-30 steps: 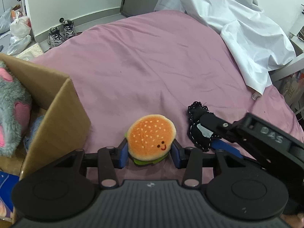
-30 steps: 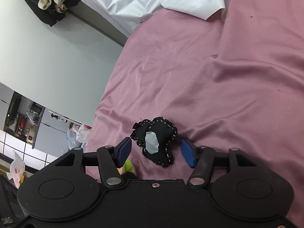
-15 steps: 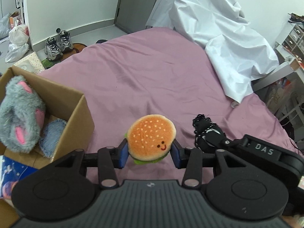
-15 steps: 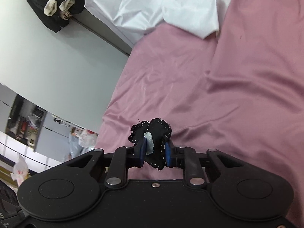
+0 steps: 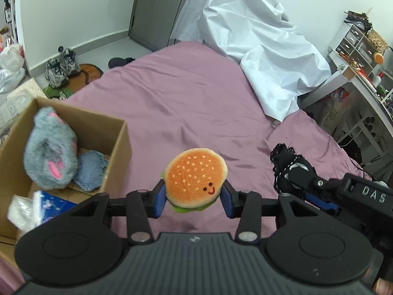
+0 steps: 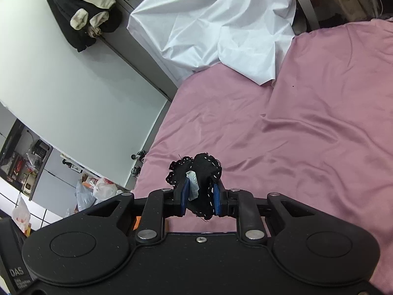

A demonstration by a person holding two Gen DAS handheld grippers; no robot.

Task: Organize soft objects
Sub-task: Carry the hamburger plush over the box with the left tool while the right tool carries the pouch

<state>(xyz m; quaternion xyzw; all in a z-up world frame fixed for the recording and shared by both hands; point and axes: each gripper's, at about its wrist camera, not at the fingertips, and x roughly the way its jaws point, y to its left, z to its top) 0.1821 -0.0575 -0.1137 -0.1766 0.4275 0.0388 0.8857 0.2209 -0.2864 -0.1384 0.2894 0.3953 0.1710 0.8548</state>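
Note:
My left gripper is shut on a plush burger with a smiling face and holds it above the pink bed sheet. My right gripper is shut on a black soft toy with white stitching and a white tag, lifted off the sheet. In the left wrist view the right gripper and the black toy are to the right of the burger. A cardboard box at the left holds a grey and pink plush and a blue soft piece.
A crumpled white sheet lies at the bed's far right, also in the right wrist view. Shoes and bags are on the floor beyond the bed. A cluttered desk stands at the right. Dark clothes hang on the wall.
The right gripper closed on the black toy and lifted it. Both grippers rose away from the sheet with their toys. More of the box interior has come into the left view.

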